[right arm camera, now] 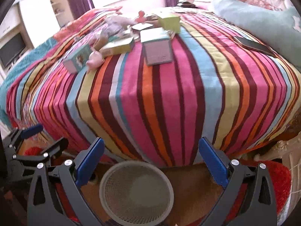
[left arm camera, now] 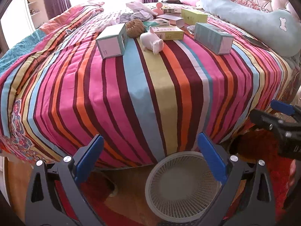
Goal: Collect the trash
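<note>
So we hold both the left gripper [left arm camera: 150,162] and right gripper [right arm camera: 150,163] wide and empty above the mesh bin [left arm camera: 185,186], ready; the crumpled paper [left arm camera: 140,12] lies far beyond it, up the striped bed [left arm camera: 150,94].

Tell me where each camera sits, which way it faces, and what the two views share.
Left wrist: on the left gripper, off the bed's foot, facing up the bed; its own open blue fingers show, with the right gripper at the right edge.
Right wrist: on the right gripper, facing the same way, blurred; its open fingers show, the left gripper at lower left.
Shared: the striped bed, the boxes, the white figurine, and the mesh basket on the floor.
</note>
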`<control>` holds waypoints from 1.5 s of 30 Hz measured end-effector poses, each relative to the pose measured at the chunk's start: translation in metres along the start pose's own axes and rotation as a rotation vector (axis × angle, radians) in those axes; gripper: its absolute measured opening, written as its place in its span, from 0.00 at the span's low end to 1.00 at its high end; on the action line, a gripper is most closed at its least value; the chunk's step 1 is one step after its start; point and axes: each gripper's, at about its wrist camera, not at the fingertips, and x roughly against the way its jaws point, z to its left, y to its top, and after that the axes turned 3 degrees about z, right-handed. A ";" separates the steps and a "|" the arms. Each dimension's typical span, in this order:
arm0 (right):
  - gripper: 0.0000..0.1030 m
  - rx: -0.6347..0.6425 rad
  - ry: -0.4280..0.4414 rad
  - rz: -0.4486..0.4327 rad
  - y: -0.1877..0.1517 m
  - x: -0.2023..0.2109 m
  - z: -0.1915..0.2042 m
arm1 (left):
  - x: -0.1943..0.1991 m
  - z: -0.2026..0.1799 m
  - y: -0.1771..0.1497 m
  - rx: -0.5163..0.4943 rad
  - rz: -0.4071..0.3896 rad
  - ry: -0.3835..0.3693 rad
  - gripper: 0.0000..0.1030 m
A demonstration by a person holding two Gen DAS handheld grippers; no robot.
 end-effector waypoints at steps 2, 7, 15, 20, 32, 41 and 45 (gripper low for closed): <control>0.93 0.008 0.004 0.005 0.000 0.000 0.002 | 0.001 -0.001 -0.001 -0.002 -0.001 0.006 0.94; 0.93 -0.006 0.020 0.021 0.000 -0.001 0.001 | 0.001 -0.001 -0.002 -0.002 -0.002 0.008 0.94; 0.93 0.018 0.009 0.026 -0.002 -0.001 0.004 | 0.003 -0.002 -0.003 -0.003 -0.004 0.004 0.94; 0.93 0.033 0.012 0.032 -0.003 -0.002 0.008 | 0.004 0.000 -0.004 0.001 -0.001 0.000 0.94; 0.93 0.038 0.014 0.041 -0.003 -0.001 0.009 | 0.004 -0.003 -0.005 -0.002 0.004 -0.005 0.94; 0.93 0.043 0.019 0.042 -0.007 0.001 0.011 | 0.004 -0.004 -0.005 -0.003 0.004 -0.004 0.94; 0.93 0.043 0.019 0.042 -0.007 0.001 0.011 | 0.004 -0.005 -0.006 -0.004 0.003 -0.005 0.94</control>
